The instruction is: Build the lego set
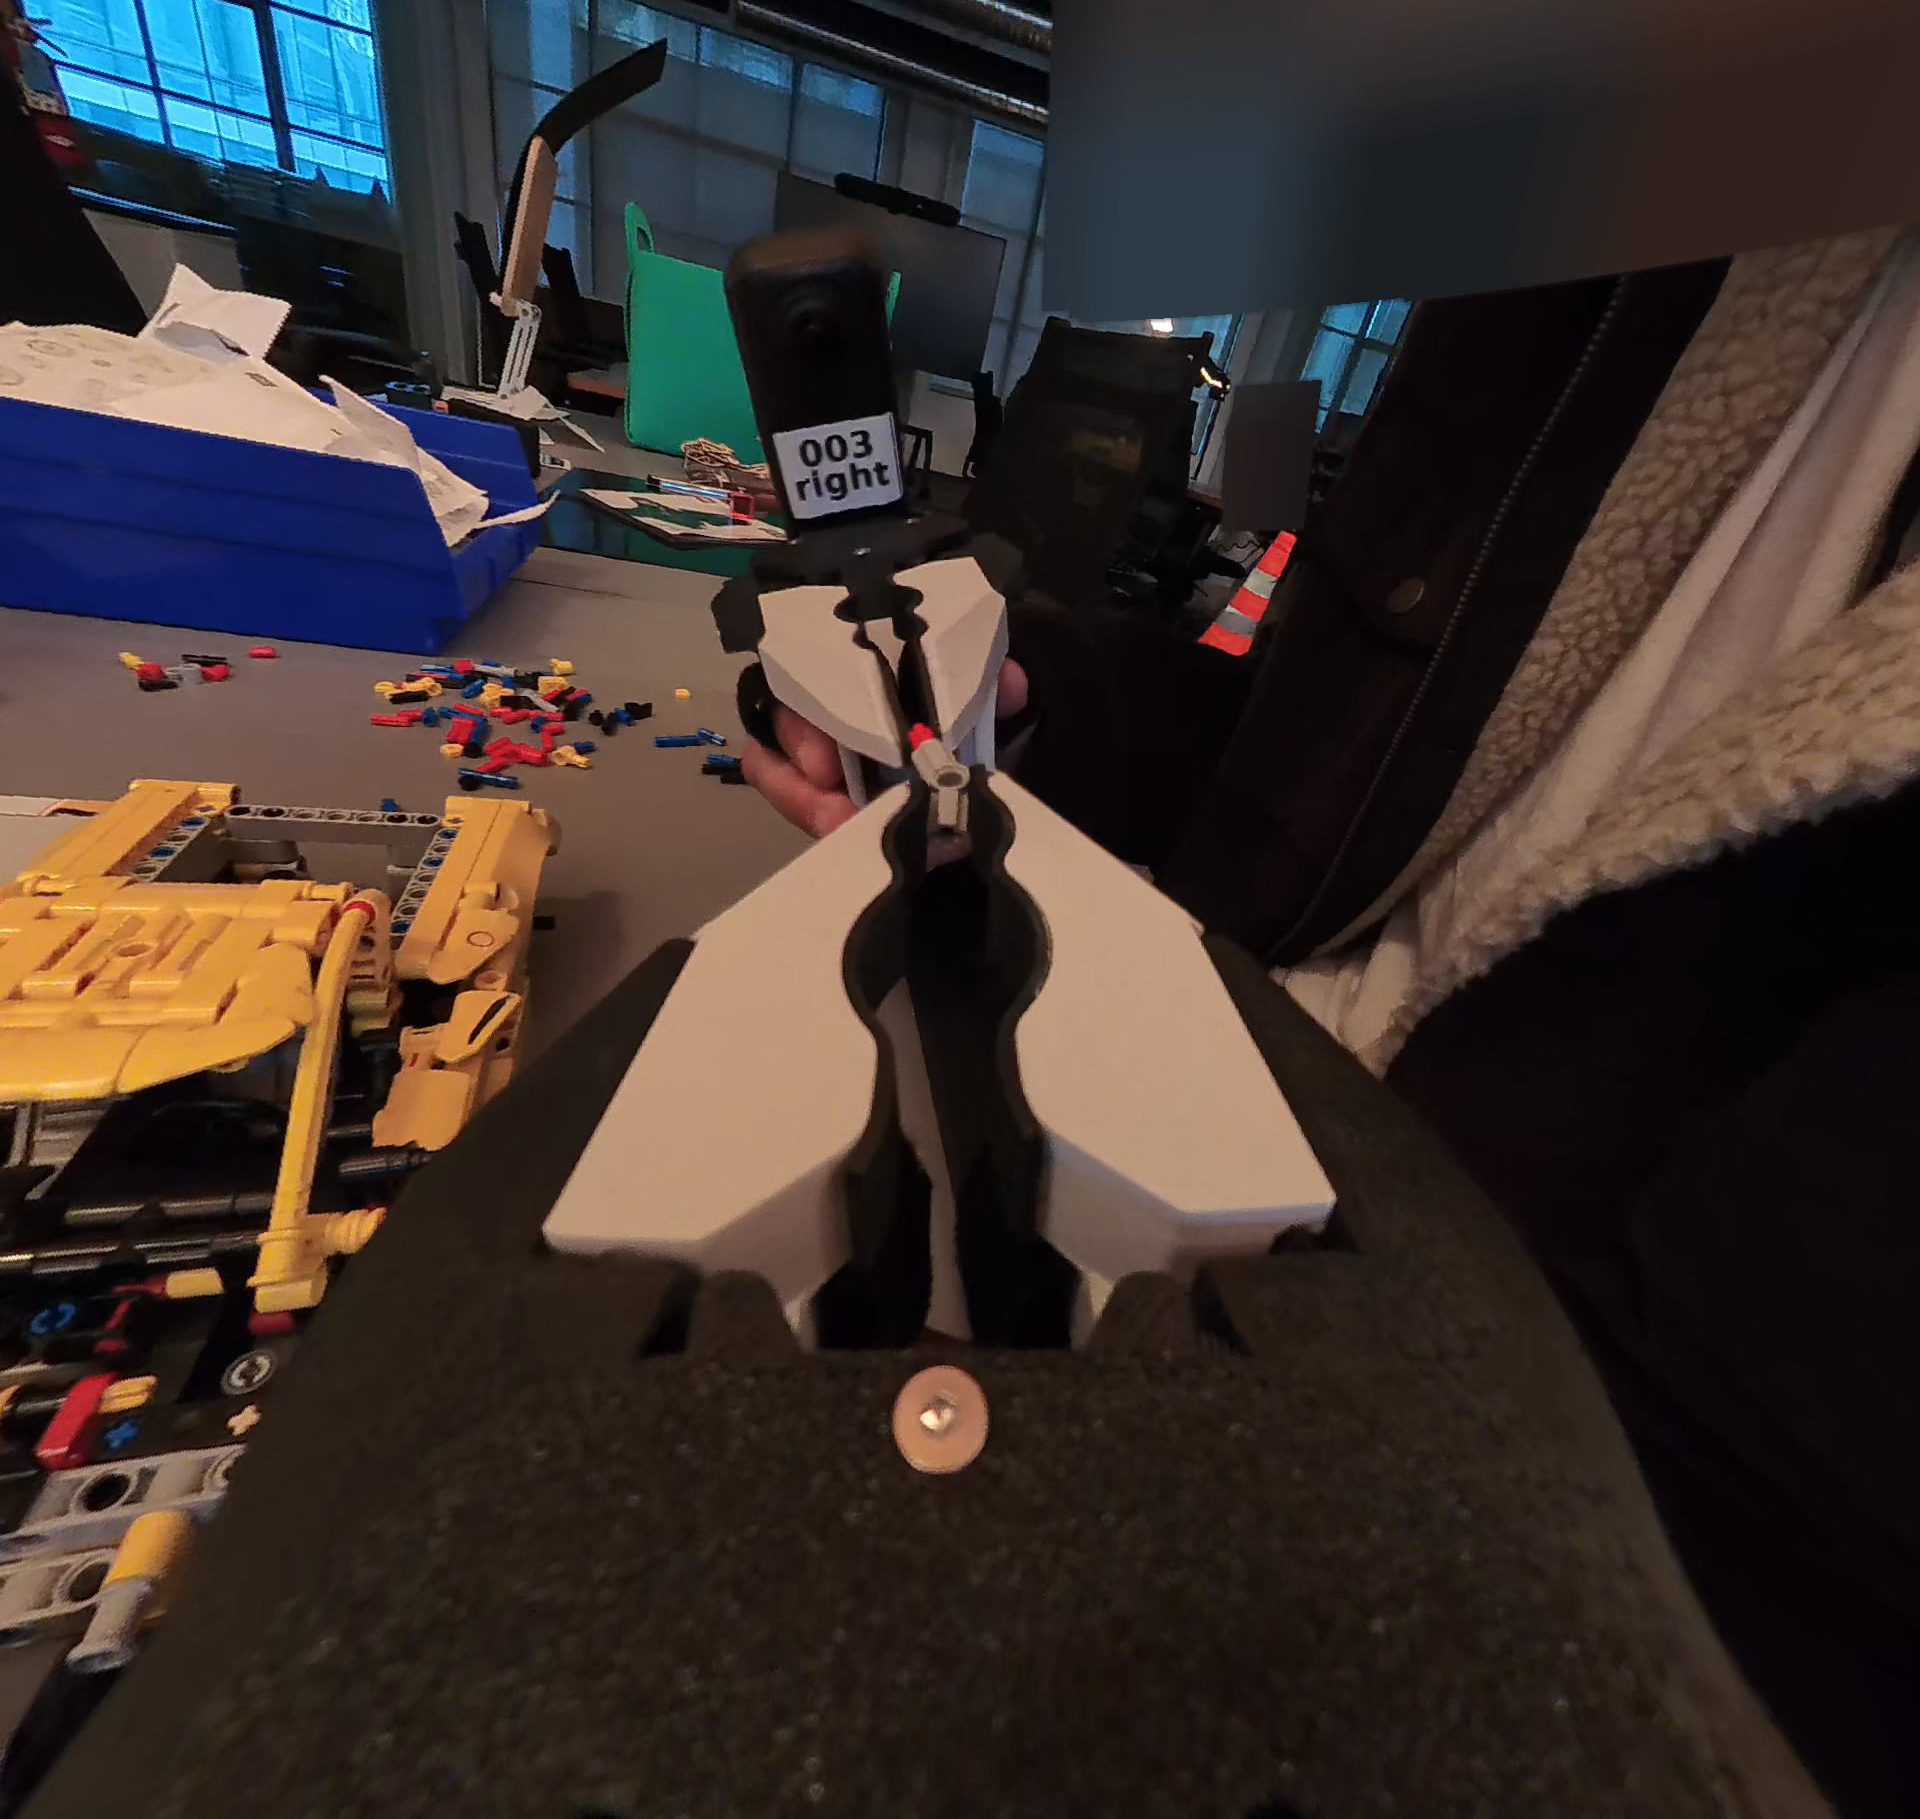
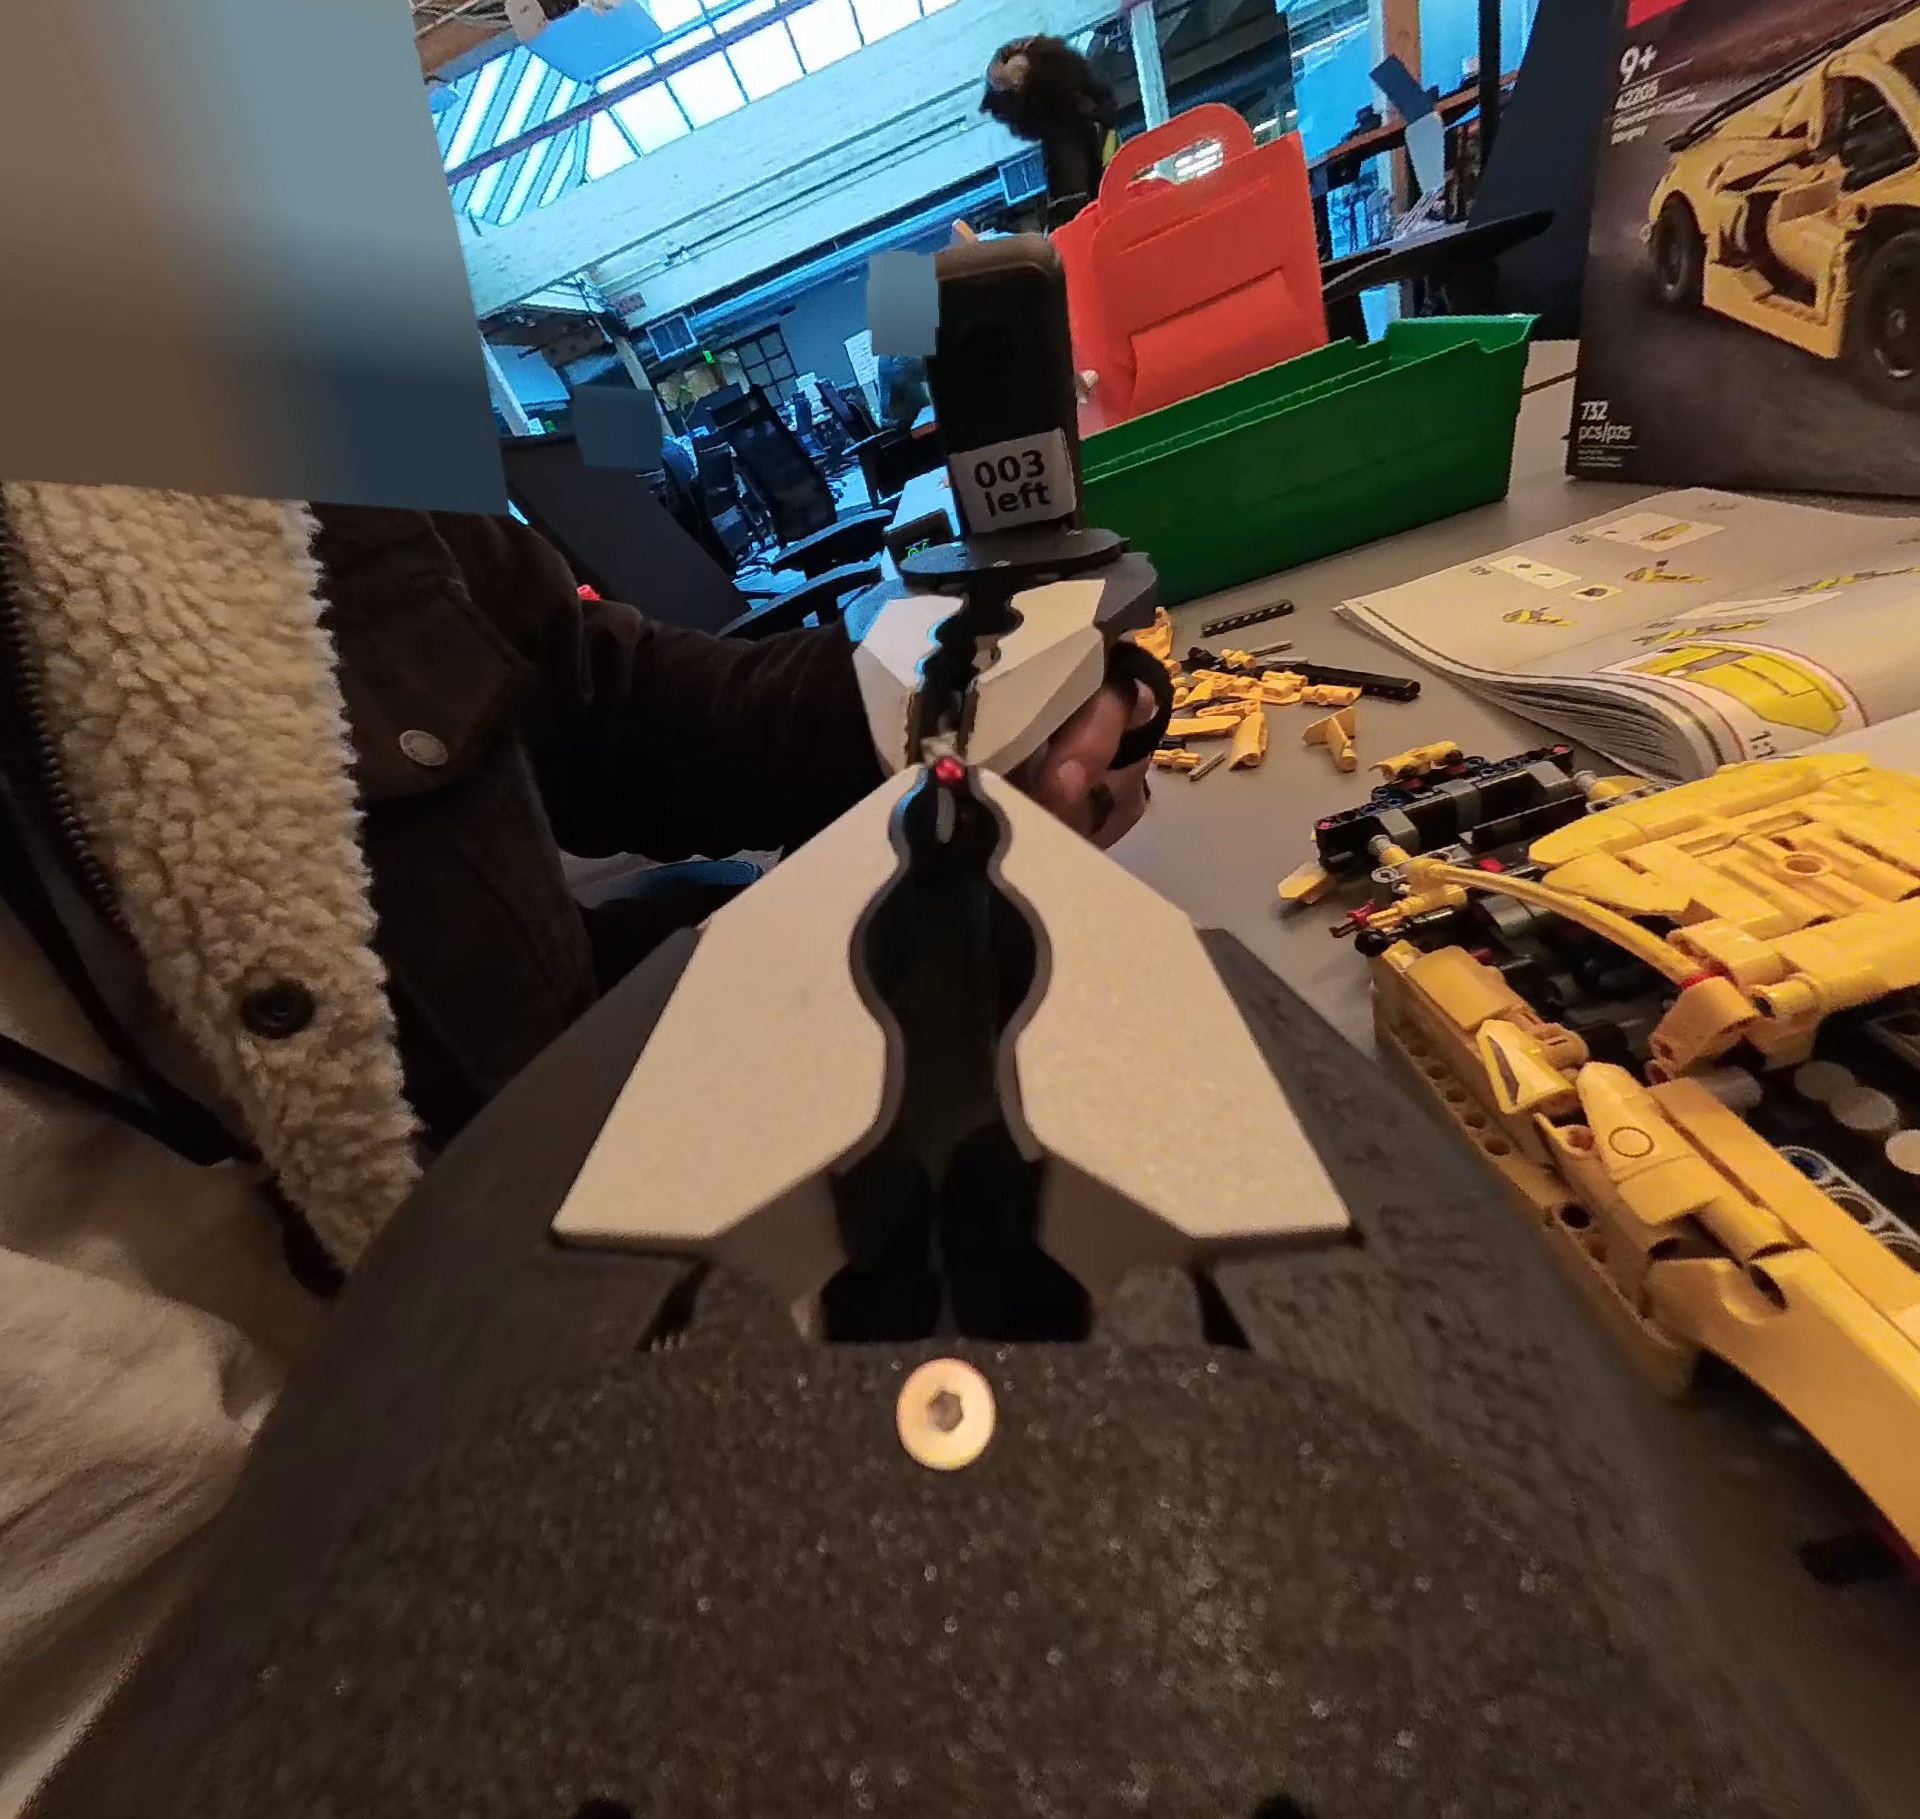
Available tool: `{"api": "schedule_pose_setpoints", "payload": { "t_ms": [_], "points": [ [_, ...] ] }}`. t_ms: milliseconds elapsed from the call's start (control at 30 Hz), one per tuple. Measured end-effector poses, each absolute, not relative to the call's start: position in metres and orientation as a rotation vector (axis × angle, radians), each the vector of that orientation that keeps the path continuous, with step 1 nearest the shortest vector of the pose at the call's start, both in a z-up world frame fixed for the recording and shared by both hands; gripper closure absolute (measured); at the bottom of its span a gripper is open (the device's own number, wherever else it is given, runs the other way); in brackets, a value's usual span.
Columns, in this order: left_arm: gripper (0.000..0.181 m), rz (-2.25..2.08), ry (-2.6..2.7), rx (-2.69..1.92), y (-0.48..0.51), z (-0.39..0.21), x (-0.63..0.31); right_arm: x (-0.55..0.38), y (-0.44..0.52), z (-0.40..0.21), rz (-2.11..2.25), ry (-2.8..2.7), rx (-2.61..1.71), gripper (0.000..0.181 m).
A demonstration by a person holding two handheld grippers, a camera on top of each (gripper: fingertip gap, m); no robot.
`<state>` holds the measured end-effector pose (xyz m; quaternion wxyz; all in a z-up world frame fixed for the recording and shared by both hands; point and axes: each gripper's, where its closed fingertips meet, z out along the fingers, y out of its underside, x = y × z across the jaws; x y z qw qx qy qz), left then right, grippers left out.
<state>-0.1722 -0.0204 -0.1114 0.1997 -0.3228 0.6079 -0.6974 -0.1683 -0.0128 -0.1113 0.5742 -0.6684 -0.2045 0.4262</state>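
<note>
above the grey table (image 1: pixel 644 834), the two grippers meet tip to tip in front of the person's fleece-lined jacket (image 2: pixel 208 730). the left gripper (image 1: pixel 948 813) has its fingers pinched narrow on a small light grey lego connector (image 1: pixel 943 777) with a round hole at its end. the right gripper (image 2: pixel 948 782) points back at it, fingers likewise closed to a slit, and a short red pin (image 1: pixel 920 736) shows at its tips, touching the grey connector; how much of the pin sits between the pads i cannot tell. in the right wrist view the same red pin tip (image 2: pixel 948 770) sits right where both pairs of fingertips meet.

the half-built yellow lego car (image 1: pixel 239 959) lies on the table off to the left gripper's left, apart from both tools, with a curved yellow hose over its body. beyond it a scatter of small red, blue, black and yellow pins (image 1: pixel 509 704) lies near a blue bin (image 1: pixel 229 533) stuffed with crumpled paper bags. the right wrist view also shows loose yellow panels (image 2: pixel 1247 704), an open instruction booklet (image 2: pixel 1662 647), a green bin (image 2: pixel 1309 450) and the set's box (image 2: pixel 1766 190).
</note>
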Motion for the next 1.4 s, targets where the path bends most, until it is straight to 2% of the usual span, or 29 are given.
{"api": "schedule_pose_setpoints", "payload": {
  "t_ms": [567, 1333, 1400],
  "points": [
    [0.174, -1.931, 1.807, -0.926, -0.027, -0.123, -0.176, -0.174, -0.018, -0.121, 1.145, -0.461, -1.653, 0.178],
    [0.175, -1.955, 1.759, -0.911, -0.031, -0.119, -0.174, -0.171, -0.019, -0.12, 1.044, -0.504, -1.627, 0.181],
    [0.175, -1.875, 1.881, -0.878, -0.048, -0.132, -0.174, -0.18, -0.015, -0.136, 1.007, -0.541, -1.714, 0.181]
  ]
}}
